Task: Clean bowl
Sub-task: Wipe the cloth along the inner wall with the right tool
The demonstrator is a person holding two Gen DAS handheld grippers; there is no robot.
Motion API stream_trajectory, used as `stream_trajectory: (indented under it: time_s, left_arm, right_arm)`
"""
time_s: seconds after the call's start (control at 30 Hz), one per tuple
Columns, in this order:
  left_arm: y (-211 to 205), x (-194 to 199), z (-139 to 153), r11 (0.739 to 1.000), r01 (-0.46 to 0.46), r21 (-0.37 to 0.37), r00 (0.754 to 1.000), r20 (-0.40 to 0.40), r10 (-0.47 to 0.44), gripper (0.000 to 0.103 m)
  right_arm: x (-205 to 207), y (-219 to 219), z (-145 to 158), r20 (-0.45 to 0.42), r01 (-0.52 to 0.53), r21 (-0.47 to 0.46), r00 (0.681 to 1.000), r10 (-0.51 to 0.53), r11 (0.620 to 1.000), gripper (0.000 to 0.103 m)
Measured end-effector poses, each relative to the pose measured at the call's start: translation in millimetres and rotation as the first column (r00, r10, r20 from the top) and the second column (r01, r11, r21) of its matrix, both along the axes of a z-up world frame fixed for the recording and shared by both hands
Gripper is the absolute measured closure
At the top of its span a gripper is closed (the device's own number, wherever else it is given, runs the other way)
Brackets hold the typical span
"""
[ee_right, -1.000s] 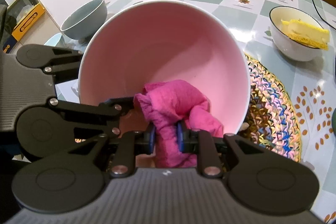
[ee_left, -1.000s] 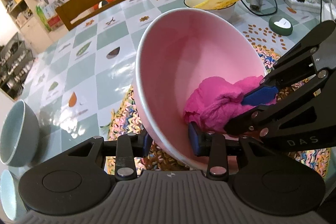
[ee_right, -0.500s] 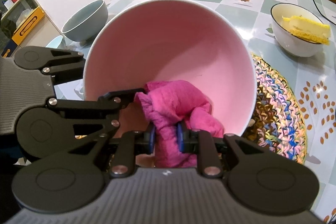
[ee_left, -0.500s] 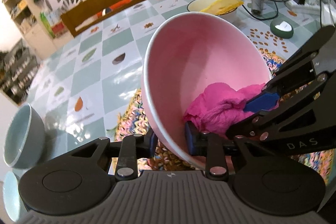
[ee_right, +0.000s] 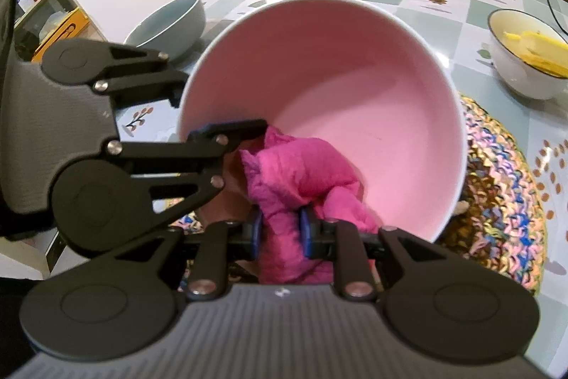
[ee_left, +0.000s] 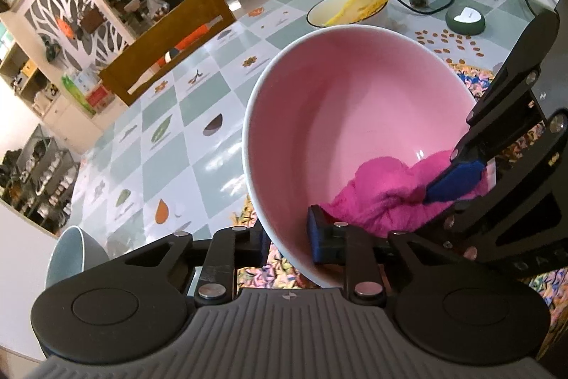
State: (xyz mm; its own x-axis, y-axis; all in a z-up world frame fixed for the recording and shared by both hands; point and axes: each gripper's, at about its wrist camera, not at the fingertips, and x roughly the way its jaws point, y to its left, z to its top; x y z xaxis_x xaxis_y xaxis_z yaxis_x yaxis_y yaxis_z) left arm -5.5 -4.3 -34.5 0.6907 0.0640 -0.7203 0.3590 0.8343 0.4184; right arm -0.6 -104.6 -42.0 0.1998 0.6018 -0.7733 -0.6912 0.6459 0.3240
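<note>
Since the earlier frames the pink bowl (ee_left: 340, 116) has tipped a little further toward the right camera, and the pink cloth (ee_right: 301, 180) has slid slightly along the lower inside wall; both grips are unchanged.

The pink bowl is held tilted above the braided mat (ee_right: 504, 187), its mouth facing both cameras. The left hand-held gripper (ee_left: 287, 237) pinches the bowl's near rim, one blue pad (ee_left: 319, 237) inside the wall and the other finger outside. In the right wrist view that gripper reaches in from 9 o'clock and meets the rim there.

The right hand-held gripper (ee_right: 280, 231) is pressed together on a fold of the pink cloth, whose bunched part lies against the inside of the bowl at about 6 o'clock. In the left wrist view this gripper enters from 3 o'clock, with one blue fingertip (ee_left: 454, 180) resting on the cloth.

Beyond the bowl, the table (ee_left: 184, 144) carries a checked cover with leaf prints. A white bowl (ee_right: 522, 59) holding a yellow sponge (ee_right: 532, 54) stands at 2 o'clock in the right wrist view. A grey-blue bowl (ee_right: 167, 23) sits at 10 o'clock, near the table's edge. Wooden chairs (ee_left: 167, 41) stand at the far side.
</note>
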Motion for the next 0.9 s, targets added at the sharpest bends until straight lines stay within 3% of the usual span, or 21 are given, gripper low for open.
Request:
stream_trajectory:
  time_s: [0.43,0.9]
  left_arm:
    - [1.0,-2.3,2.3,0.998,0.035,0.052,0.999,0.013,-0.036,0.081]
    - [-11.9,4.7,15.4,0.997,0.049,0.052,0.997,0.051,-0.052,0.083]
  right_arm:
    - [-3.8,3.1,1.7,-0.022,-0.010,0.034,1.000,0.011,0.999,0.080]
    - [-6.3,-5.3,6.0,-0.011,-0.010,0.041,1.000,0.010,0.999,0.081]
